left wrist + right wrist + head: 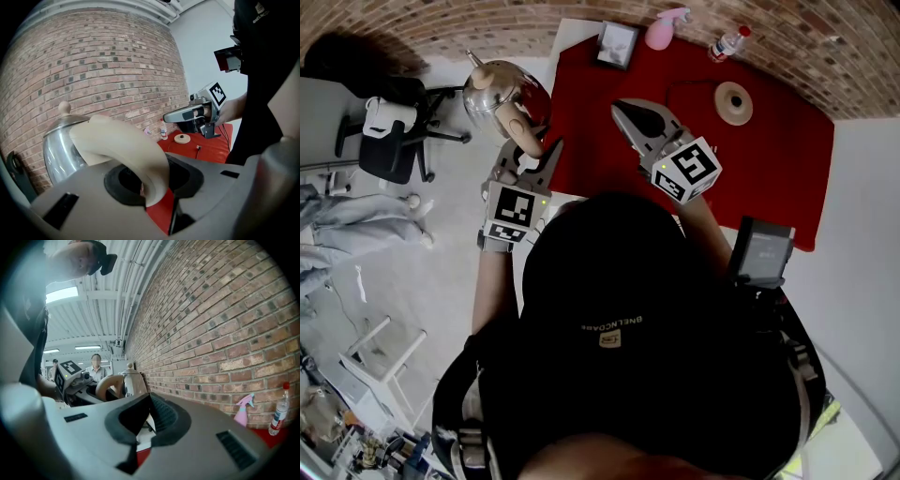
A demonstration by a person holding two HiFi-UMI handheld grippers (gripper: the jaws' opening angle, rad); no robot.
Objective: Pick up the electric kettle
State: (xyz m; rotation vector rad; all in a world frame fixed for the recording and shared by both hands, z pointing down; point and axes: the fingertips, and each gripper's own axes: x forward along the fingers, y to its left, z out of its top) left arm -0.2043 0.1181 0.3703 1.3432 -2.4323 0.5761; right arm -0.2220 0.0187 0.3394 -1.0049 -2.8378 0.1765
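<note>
The electric kettle (492,94) is polished steel with a beige handle (523,131) and a knob on its lid. It hangs in the air left of the red-covered table, above the floor. My left gripper (530,155) is shut on the handle (126,150), which curves up between the jaws to the steel body (61,150). My right gripper (628,111) is held over the red cloth, to the right of the kettle, jaws together and holding nothing. From the right gripper view the kettle (132,383) shows beyond that gripper's (149,397) tips.
The red cloth (769,169) carries a round beige kettle base (733,101), a pink spray bottle (666,28), a water bottle (727,42) and a dark framed square (616,44). A brick wall runs behind. An office chair (394,131) stands at the left.
</note>
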